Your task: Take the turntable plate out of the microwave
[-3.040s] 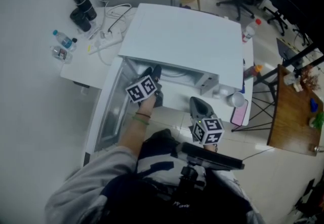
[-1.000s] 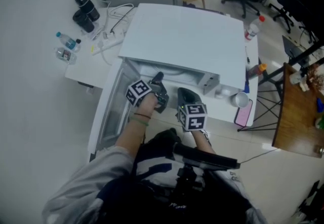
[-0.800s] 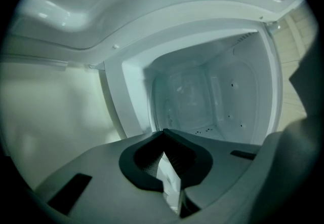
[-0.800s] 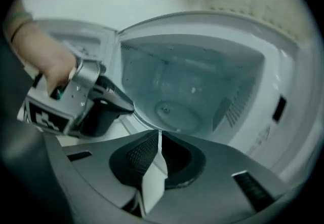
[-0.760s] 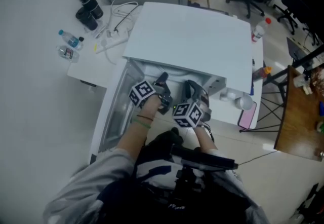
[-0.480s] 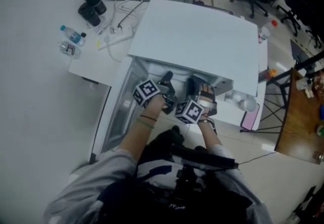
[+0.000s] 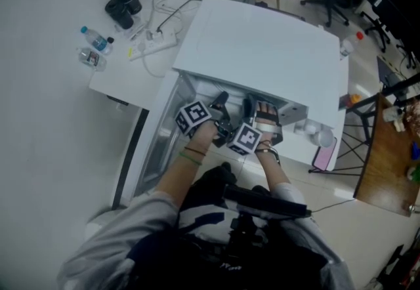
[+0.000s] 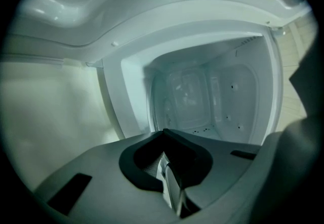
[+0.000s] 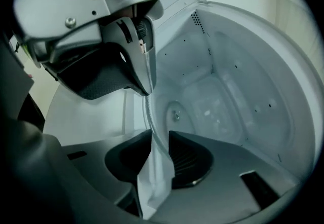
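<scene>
Plate point(image 9: 154, 172), clear glass, seen edge-on at the mouth of the microwave point(image 7: 269, 52) cavity. My left gripper point(image 8: 165, 157) is pressed tight on its rim; in the right gripper view it shows at upper left, with the rim running down from its jaws. My right gripper point(image 9: 157, 149) straddles the same rim lower down; its jaws are spread and have just been opening, and the pads do not press the glass. Both grippers sit side by side at the cavity opening, the door point(image 7: 154, 144) swung open at left.
</scene>
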Available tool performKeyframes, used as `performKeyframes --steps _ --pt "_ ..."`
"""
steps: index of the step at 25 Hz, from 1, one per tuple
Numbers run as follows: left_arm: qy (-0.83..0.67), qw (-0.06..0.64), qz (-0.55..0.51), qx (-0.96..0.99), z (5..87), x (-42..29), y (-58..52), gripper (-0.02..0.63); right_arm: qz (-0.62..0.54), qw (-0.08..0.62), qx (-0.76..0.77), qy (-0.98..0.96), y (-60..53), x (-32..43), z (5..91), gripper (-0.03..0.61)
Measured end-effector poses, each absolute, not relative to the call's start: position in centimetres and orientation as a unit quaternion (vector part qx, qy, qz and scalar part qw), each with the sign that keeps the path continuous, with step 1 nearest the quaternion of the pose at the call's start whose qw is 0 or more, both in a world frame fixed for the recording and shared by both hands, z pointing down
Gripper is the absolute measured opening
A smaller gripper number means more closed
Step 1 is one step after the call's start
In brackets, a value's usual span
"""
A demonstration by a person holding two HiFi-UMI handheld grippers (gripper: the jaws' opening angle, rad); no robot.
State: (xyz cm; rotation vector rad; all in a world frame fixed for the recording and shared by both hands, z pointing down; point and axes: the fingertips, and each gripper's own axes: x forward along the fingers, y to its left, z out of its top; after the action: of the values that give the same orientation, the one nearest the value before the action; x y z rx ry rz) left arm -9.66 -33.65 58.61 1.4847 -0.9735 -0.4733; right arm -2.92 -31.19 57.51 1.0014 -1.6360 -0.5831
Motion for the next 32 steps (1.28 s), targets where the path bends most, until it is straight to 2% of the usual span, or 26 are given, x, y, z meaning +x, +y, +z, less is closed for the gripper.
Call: performKeyframes --steps 4,9,15,20,32 --pt "-0.406 0.606 -0.202 0.654 58.2 -8.8 -34.0 -0.005 -0.299 0.567 0.373 -0.671 -31.4 -3.2 58.3 0.096" --pt "-0.398 0.604 -0.201 0.66 57.7 -8.1 -33.9 -0.003 -0.35 0.576 0.319 -0.666 -31.0 -4.1 58.8 0.044" --pt "-0.395 0.601 -0.184 0.669 58.1 -8.7 -33.3 -0.003 -0.295 0.608 0.289 -0.678 -30.9 -3.2 58.5 0.046" --pt "-0.386 0.609 -0.181 0.668 58.4 -8.1 -32.3 -0.003 -0.297 0.647 0.243 -0.659 -31.5 -3.3 58.9 0.041" --pt "-0.358 0.618 -0.18 0.676 59.3 -7.8 -30.0 0.002 -0.307 0.576 0.277 -0.705 -29.6 -4.7 57.6 0.034"
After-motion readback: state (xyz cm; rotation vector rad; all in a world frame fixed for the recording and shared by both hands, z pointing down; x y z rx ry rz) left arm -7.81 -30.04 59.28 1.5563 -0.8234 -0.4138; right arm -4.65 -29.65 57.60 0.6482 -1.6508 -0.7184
